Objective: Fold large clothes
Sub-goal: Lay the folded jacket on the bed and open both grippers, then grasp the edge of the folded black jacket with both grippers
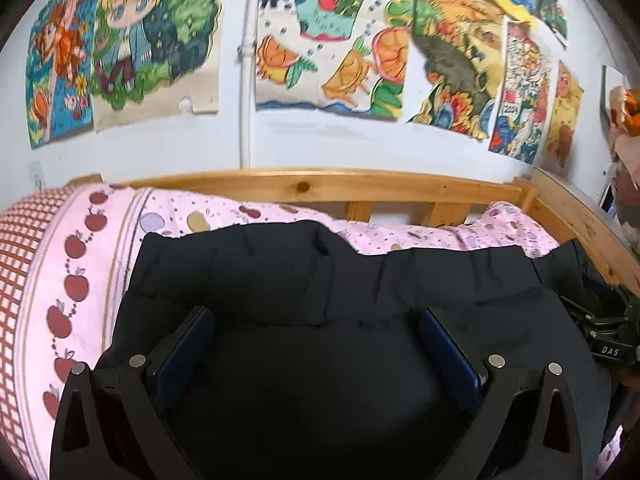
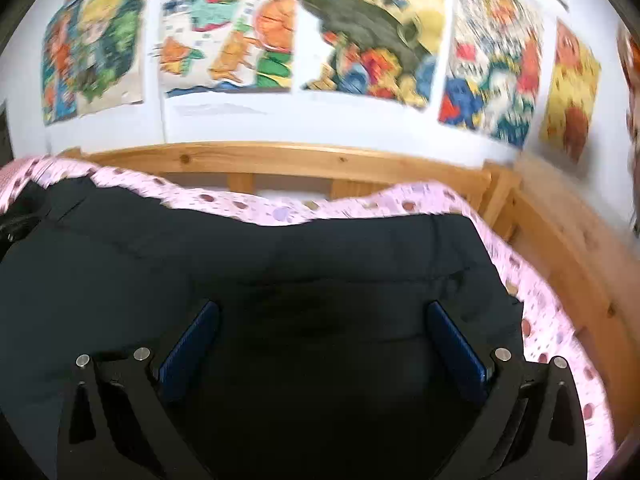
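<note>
Right now my left gripper (image 1: 316, 320) and right gripper (image 2: 323, 314) both hang spread wide, grasping nothing, just over the black padded coat (image 1: 304, 280) lying on the pink bedsheet (image 1: 500, 228). Its bulky, slippery fill could spring a fold back open, I judge. Its long axis runs across the bed, parallel to the wooden rail (image 1: 320, 186).

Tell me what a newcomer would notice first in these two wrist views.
Probably the bright cartoon posters covering the white wall above the wooden bed rail. Next, the big black garment spread over the pink fruit-print sheet, with the left claw and right claw both open over it.
</note>
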`<state>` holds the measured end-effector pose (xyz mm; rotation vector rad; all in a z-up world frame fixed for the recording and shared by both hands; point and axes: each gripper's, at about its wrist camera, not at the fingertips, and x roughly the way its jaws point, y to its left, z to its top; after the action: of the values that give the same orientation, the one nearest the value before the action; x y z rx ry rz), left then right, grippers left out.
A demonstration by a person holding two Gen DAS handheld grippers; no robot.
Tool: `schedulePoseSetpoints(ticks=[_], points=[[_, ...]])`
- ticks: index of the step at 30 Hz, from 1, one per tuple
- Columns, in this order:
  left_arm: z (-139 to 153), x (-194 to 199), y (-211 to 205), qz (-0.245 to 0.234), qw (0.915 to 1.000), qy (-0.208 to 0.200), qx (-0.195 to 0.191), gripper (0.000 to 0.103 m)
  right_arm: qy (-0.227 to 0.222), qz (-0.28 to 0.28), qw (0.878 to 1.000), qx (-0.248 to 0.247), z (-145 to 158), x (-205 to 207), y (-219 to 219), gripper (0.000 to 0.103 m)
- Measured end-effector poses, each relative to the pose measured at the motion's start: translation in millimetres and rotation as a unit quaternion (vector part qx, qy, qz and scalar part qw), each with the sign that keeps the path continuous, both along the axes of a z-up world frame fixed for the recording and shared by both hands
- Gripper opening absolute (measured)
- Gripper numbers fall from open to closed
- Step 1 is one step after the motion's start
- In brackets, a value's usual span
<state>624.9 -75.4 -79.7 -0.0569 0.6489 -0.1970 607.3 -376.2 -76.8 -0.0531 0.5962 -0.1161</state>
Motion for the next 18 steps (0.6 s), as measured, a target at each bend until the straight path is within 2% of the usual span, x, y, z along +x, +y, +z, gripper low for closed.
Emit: schedulePoseSetpoints(ticks=[11, 18], points=[[-33.9, 24.8, -11.1, 0.005, 0.9996, 0.026, -0.003, 0.103, 0.012, 0.018, 0.996, 0.088, -47.5, 24.6, -24.7, 0.102], [-40.9, 27.6, -18.9, 0.015, 0.9994, 0.029, 0.015, 0.103, -0.004, 0.004, 0.998, 0.065, -58.6, 26.8, -17.2, 0.102]])
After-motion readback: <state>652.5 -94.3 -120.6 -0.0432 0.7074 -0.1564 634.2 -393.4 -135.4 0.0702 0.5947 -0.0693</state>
